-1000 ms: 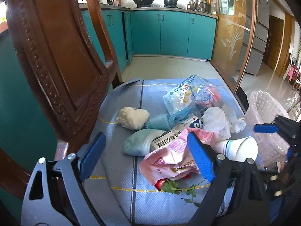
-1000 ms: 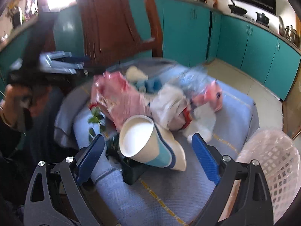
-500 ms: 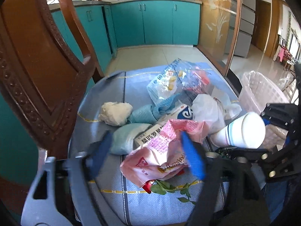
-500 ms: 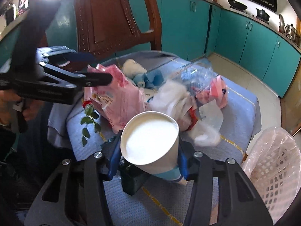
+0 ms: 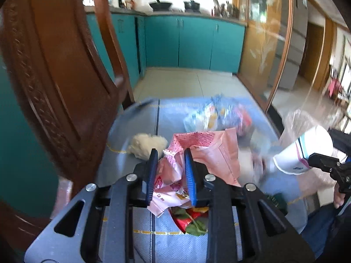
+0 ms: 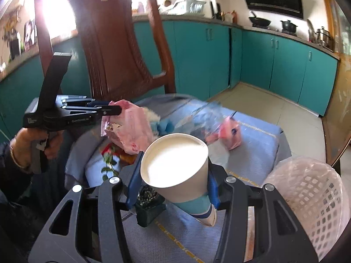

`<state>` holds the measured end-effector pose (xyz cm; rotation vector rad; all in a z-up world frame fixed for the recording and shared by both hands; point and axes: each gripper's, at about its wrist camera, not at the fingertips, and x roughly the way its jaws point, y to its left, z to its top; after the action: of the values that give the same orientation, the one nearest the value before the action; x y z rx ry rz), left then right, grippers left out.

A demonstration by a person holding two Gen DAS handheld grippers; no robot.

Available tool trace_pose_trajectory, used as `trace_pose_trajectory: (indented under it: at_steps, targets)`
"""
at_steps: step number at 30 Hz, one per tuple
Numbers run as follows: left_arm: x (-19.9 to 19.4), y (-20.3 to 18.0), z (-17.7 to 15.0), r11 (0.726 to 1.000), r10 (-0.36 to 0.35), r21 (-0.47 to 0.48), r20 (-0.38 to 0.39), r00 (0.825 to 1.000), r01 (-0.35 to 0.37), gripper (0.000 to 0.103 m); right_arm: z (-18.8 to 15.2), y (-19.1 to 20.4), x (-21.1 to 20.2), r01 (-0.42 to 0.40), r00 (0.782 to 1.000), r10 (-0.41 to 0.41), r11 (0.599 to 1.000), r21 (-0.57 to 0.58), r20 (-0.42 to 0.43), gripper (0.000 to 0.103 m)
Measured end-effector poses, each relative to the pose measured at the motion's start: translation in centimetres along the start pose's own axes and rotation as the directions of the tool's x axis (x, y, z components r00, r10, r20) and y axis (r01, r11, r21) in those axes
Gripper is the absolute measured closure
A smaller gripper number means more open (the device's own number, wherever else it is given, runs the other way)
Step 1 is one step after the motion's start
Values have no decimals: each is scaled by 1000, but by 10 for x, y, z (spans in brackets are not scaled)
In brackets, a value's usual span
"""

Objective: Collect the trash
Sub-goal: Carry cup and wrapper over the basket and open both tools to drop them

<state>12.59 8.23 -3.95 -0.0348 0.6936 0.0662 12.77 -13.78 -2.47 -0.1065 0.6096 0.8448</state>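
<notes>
Crumpled pink plastic snack bag (image 5: 198, 153), pinched and lifted off the blue cloth, upright, torn top open. White paper cup with teal and navy bands (image 6: 175, 164), empty, clamped at its sides, tilted mouth toward camera. On the cloth: cream tissue wad (image 5: 145, 145), clear printed wrapper (image 5: 206, 115), small pink wrapper (image 6: 230, 134), green leafy sprig (image 6: 108, 161). White lattice plastic basket (image 6: 313, 199), lined with clear bag, beside the cloth's right edge.

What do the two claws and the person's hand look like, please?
Each claw has a dark grey frame with cut-out holes, silver bolts and two blue pads. From the right wrist view, the left claw is black with a pistol handle, small white lettering on its side and an upright black post. The hand on it wears a gold bangle and a dark sleeve. No cables show.
</notes>
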Motion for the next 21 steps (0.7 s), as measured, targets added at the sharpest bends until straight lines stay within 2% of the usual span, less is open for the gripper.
trace_pose_trajectory:
  at_steps: [3, 8, 11, 12, 16, 18, 21]
  targets:
    - [-16, 1, 10, 1000, -5, -10, 46, 999, 6, 78, 2, -14, -20, 20, 997, -23, 999, 47, 69, 53]
    - [-38, -17, 30, 998, -66, -5, 118, 991, 67, 78, -7, -54, -53, 153, 972, -183, 969, 192, 149, 53]
    - [-38, -45, 47, 990, -143, 28, 118, 983, 140, 78, -20, -89, -75, 281, 928, -346, 895, 346, 141, 53]
    - [-34, -59, 52, 984, -177, 38, 107, 978, 174, 78, -30, -106, -85, 322, 906, -405, 846, 425, 120, 53]
    - [-13, -119, 64, 954, -292, 92, 61, 954, 286, 78, -61, -142, -106, 386, 860, -507, 713, 585, 50, 52]
    - [1, -148, 64, 935, -341, 106, 17, 940, 338, 78, -71, -148, -109, 422, 846, -534, 678, 603, 8, 52]
    - [25, -199, 55, 901, -398, 159, -65, 915, 404, 76, -83, -151, -111, 447, 842, -539, 656, 608, -37, 52]
